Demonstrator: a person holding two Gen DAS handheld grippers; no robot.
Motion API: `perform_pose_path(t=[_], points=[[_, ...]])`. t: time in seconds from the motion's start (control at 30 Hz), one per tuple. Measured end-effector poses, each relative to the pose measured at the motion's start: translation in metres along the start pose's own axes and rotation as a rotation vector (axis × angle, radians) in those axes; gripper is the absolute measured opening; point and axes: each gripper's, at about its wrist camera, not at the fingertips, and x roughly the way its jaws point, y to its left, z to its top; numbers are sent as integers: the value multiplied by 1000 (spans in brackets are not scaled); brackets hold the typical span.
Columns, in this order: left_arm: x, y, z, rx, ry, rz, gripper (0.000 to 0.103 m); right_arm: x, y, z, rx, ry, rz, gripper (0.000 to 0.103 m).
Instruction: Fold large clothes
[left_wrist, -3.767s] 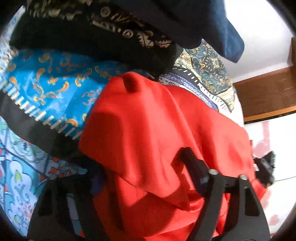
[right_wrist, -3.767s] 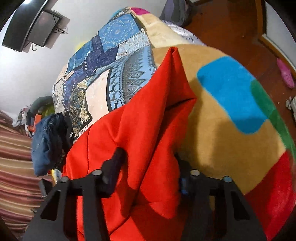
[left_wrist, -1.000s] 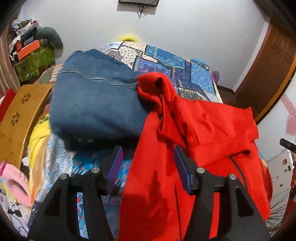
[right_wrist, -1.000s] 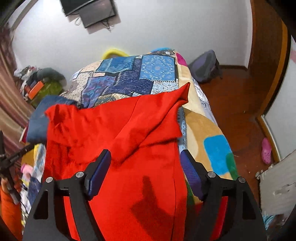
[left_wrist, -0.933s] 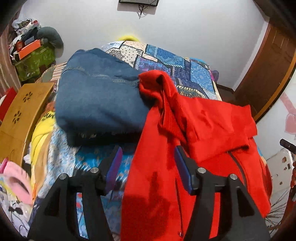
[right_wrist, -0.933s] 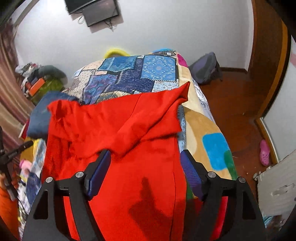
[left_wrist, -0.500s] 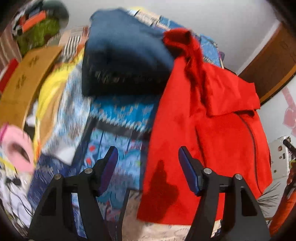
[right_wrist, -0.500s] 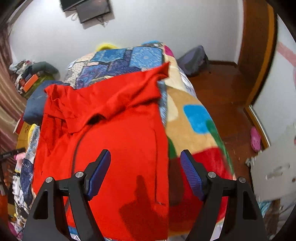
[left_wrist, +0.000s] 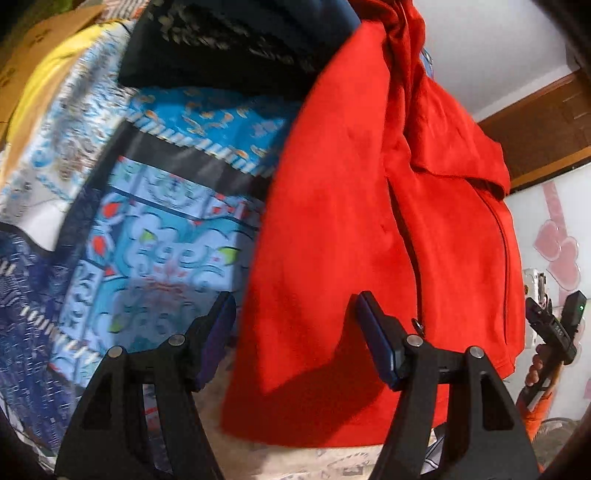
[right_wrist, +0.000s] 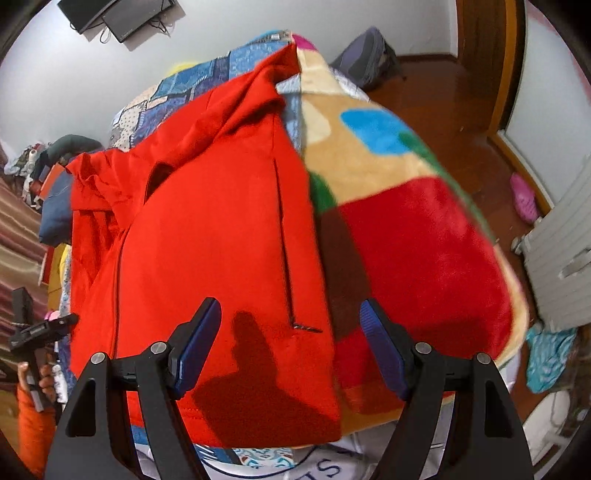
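Left claw: my left gripper (left_wrist: 295, 332) stands spread, nothing pinched; the near left corner of the red zip jacket (left_wrist: 369, 229) lies under the gap, its pads not pressing the cloth.
Right claw: my right gripper (right_wrist: 291, 343) is spread too and holds nothing; the jacket's right hem corner sits below the gap, lower middle of that view.
Jacket: the red zip jacket (right_wrist: 207, 236) lies front up across the middle of the bed, hem toward me at the bottom of both frames, sleeves already laid over the chest near the top.
Risk, bedding: the corner rests straight on the patchwork bedspread (left_wrist: 159, 236) on the left and the fleece blanket (right_wrist: 424, 240) on the right. If I bite too deep, I judge I could pinch bedding with the hem and drag it up into the fold.
Risk, single layer: the zip is closed but the front panel lies loose. A shallow bite may catch only the top layer, so the back would stay flat and the fold would come out skewed.
Risk, uneven lift: my two claws sit at different corners. If one closes first or rises faster, the hem would twist and the folded sleeves could slide off.
Risk, neighbours: the folded denim (left_wrist: 332, 14) and the dark patterned cloth (left_wrist: 236, 48) crowd the upper left, touching the jacket's shoulder. Carrying the hem up there may snag or topple them.
Risk, zip pull: the metal ring (left_wrist: 418, 325) near my right pad (left_wrist: 375, 343) could slip under it and weaken the grip.
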Motion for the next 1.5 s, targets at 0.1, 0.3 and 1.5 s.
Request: perform_pose_path(t=[0.1,0.3,1.5], points=[[13,-7,0,9,22,-18,67,13,0,-2,12,23,32,74],[22,-12,2,12,11,-71,57,23,-1,2,52,-8,46,61],[-21,-100,232,65,-429,-21,5,78,12,213,121,-217,65,12]])
